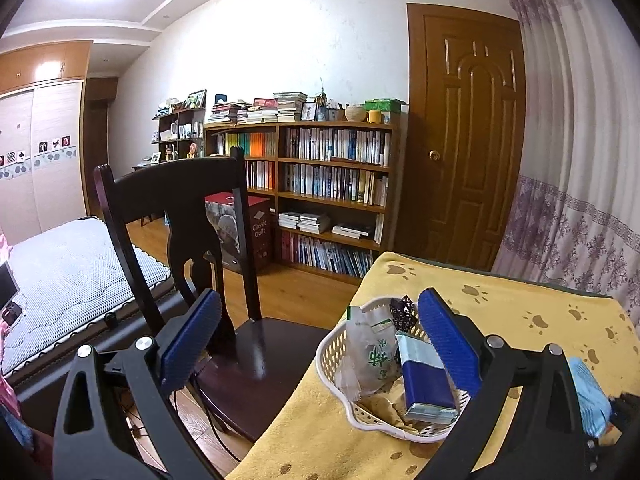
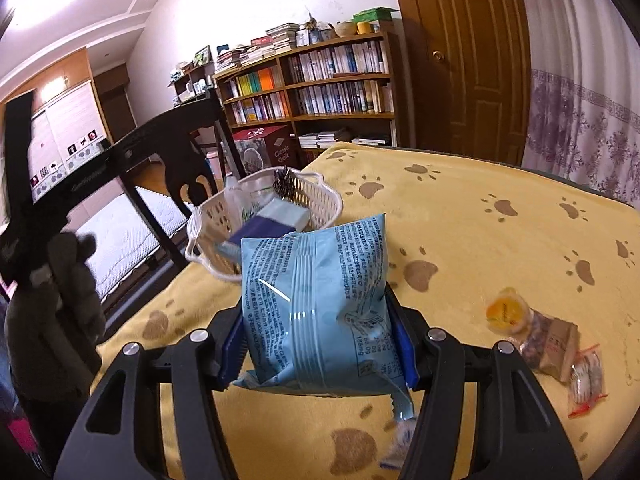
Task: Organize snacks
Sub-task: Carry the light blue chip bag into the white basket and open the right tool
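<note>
My right gripper (image 2: 316, 308) is shut on a light blue snack bag (image 2: 312, 272), held upright just above the yellow paw-print tablecloth (image 2: 480, 220). Behind it stands a white plastic basket (image 2: 328, 196) with several packets inside. My left gripper (image 1: 320, 298) is open with nothing between its blue pads (image 1: 192, 336), and hovers over the table's left edge beside the basket (image 1: 332, 344). In the basket lie a clear bag with green print (image 1: 372, 352), a blue-and-white packet (image 1: 424, 384) and a dark patterned packet (image 1: 402, 312). The light blue bag (image 1: 588, 392) shows at the right edge.
Loose snacks lie on the cloth to the right: a yellow-lidded cup (image 2: 506, 312), a brown packet (image 2: 556, 344) and a small clear packet (image 2: 586, 380). A dark wooden chair (image 1: 180, 200) stands against the table's left side, with a bed (image 1: 60, 272) and bookshelf (image 1: 332, 184) beyond. A gloved hand (image 2: 68, 280) holds the left gripper.
</note>
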`<state>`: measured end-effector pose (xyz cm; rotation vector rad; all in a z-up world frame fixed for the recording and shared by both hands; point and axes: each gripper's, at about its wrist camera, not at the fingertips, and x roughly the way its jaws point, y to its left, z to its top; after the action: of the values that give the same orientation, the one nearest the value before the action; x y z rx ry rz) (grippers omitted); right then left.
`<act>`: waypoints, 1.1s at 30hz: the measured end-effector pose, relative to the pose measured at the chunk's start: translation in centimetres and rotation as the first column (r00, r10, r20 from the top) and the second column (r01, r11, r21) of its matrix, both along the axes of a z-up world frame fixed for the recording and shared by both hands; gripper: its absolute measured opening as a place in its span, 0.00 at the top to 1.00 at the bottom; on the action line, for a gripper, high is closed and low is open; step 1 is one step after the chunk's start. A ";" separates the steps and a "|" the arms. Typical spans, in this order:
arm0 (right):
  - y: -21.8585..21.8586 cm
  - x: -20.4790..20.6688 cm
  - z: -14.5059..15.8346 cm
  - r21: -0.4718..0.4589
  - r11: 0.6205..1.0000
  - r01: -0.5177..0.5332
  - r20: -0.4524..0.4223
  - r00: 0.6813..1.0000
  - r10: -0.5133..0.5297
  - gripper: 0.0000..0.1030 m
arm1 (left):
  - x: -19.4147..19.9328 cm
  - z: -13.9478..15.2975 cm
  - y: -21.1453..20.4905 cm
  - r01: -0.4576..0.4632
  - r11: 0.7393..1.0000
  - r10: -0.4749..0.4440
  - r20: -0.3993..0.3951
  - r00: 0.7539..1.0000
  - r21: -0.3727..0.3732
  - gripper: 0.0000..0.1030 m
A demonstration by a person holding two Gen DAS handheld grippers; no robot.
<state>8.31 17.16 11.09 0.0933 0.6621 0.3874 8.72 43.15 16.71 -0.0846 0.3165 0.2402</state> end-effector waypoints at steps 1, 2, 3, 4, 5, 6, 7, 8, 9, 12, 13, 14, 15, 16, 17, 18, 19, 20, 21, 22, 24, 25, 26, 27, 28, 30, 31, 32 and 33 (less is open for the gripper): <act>0.1 0.6 0.1 0.005 1.000 0.003 -0.006 1.000 -0.003 0.43 | -0.1 0.0 0.1 0.002 1.000 -0.002 0.001 1.000 -0.008 0.03; 0.4 1.2 0.3 0.010 1.000 0.006 -0.010 1.000 -0.005 0.43 | -0.1 0.1 0.1 0.003 1.000 -0.003 0.002 1.000 -0.012 0.03; 0.6 1.7 0.5 0.015 1.000 0.009 -0.014 1.000 -0.009 0.43 | -0.2 0.1 0.1 0.004 1.000 -0.004 0.003 1.000 -0.016 0.03; 0.9 2.4 0.8 0.023 1.000 0.016 -0.019 1.000 -0.016 0.43 | -0.2 0.2 0.1 0.004 1.000 -0.004 0.004 1.000 -0.015 0.03; 1.2 3.0 1.0 0.028 0.999 0.019 -0.022 1.000 -0.018 0.43 | -0.2 0.1 0.1 0.002 1.000 -0.002 0.004 1.000 -0.014 0.03; 1.6 3.7 1.4 0.034 0.999 0.020 -0.025 1.000 -0.019 0.43 | -0.3 0.2 0.1 -0.003 1.000 0.003 0.007 1.000 -0.009 0.03; 2.0 4.2 1.7 0.034 0.999 0.021 -0.025 0.999 -0.020 0.42 | -0.3 0.2 0.1 -0.006 1.000 0.007 0.009 1.000 -0.003 0.03; 2.4 4.7 1.8 0.031 0.999 0.022 -0.024 0.999 -0.021 0.42 | -0.3 0.2 0.1 -0.011 1.000 0.011 0.010 1.000 0.002 0.03; 2.9 5.2 2.0 0.026 0.999 0.021 -0.023 1.000 -0.020 0.42 | -0.2 0.2 0.1 -0.014 1.000 0.014 0.010 1.000 0.003 0.03; 4.6 6.4 2.6 0.010 1.000 0.021 -0.016 1.000 -0.021 0.42 | 0.0 0.2 0.3 -0.007 1.000 0.007 0.005 1.000 -0.012 0.03; 5.2 7.0 2.7 0.009 1.000 0.022 -0.018 1.000 -0.022 0.42 | 0.0 0.2 0.4 -0.006 1.000 0.006 0.003 1.000 -0.014 0.03; 5.7 7.3 2.7 0.008 1.000 0.022 -0.021 1.000 -0.022 0.42 | 0.0 0.2 0.5 -0.007 1.000 0.007 0.003 1.000 -0.015 0.03; 6.0 7.7 2.7 0.005 1.000 0.022 -0.023 0.999 -0.022 0.42 | 0.1 0.2 0.7 -0.007 1.000 0.007 0.004 1.000 -0.016 0.03; 6.5 8.0 2.7 -0.001 1.000 0.021 -0.024 0.999 -0.021 0.42 | 0.0 0.3 0.9 -0.010 1.000 0.010 0.006 1.000 -0.020 0.03; 7.1 8.4 2.6 -0.010 1.000 0.020 -0.026 0.999 -0.020 0.42 | 0.1 0.3 1.1 -0.015 1.000 0.015 0.007 1.000 -0.025 0.03; 7.6 8.7 2.6 -0.017 1.000 0.019 -0.029 0.999 -0.019 0.42 | 0.1 0.3 1.5 -0.023 0.999 0.023 0.009 1.000 -0.034 0.03; 8.2 9.1 2.6 -0.025 1.000 0.015 -0.032 0.999 -0.016 0.42 | 0.1 0.3 2.0 -0.029 0.999 0.029 0.009 1.000 -0.045 0.03; 8.7 9.5 2.6 -0.029 1.000 0.012 -0.034 0.999 -0.013 0.42 | 0.2 0.4 2.3 -0.036 0.998 0.036 0.009 0.999 -0.056 0.03; 9.1 9.6 2.6 -0.032 0.999 0.009 -0.035 0.999 -0.010 0.42 | 0.2 0.4 2.9 -0.049 0.996 0.050 0.009 0.999 -0.071 0.03; 9.5 9.9 2.7 -0.032 0.999 0.006 -0.038 0.999 -0.007 0.42 | 0.2 0.4 3.3 -0.056 0.995 0.057 0.009 0.998 -0.080 0.03; 10.4 10.5 2.8 -0.029 1.000 -0.006 -0.048 0.999 0.004 0.42 | 0.2 0.3 4.1 -0.070 0.992 0.072 0.007 0.997 -0.101 0.03; 10.8 10.7 2.8 -0.029 1.000 -0.009 -0.051 0.999 0.007 0.42 | 0.2 0.3 4.3 -0.075 0.991 0.076 0.007 0.997 -0.108 0.03; 11.2 10.9 2.8 -0.028 1.000 -0.013 -0.053 0.999 0.011 0.42 | 0.2 0.3 4.6 -0.078 0.990 0.079 0.006 0.997 -0.114 0.03; 11.5 11.1 2.7 -0.025 1.000 -0.015 -0.055 0.998 0.014 0.41 | 0.2 0.3 4.8 -0.080 0.990 0.082 0.006 0.997 -0.119 0.03; 11.7 11.3 2.7 -0.019 1.000 -0.017 -0.060 0.998 0.016 0.41 | 0.2 0.2 4.9 -0.081 0.989 0.082 0.006 0.997 -0.121 0.03; 11.9 11.6 2.5 0.006 1.000 -0.025 -0.078 0.997 0.026 0.35 | 0.2 0.3 4.9 -0.079 0.990 0.080 0.005 0.997 -0.121 0.03; 12.0 11.7 2.3 0.022 0.999 -0.029 -0.088 0.996 0.031 0.34 | 0.2 0.3 4.9 -0.076 0.990 0.077 0.005 0.997 -0.119 0.03; 11.9 11.8 2.1 0.048 0.998 -0.038 -0.105 0.994 0.043 0.32 | 0.2 0.3 4.9 -0.073 0.991 0.074 0.005 0.997 -0.117 0.03; 11.8 11.8 1.9 0.060 0.997 -0.046 -0.113 0.992 0.053 0.32 | 0.2 0.3 4.8 -0.071 0.991 0.072 0.006 0.997 -0.114 0.03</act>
<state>20.14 28.92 12.97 0.1548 0.7680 0.4515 8.90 47.97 17.01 -0.2102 0.3176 0.2927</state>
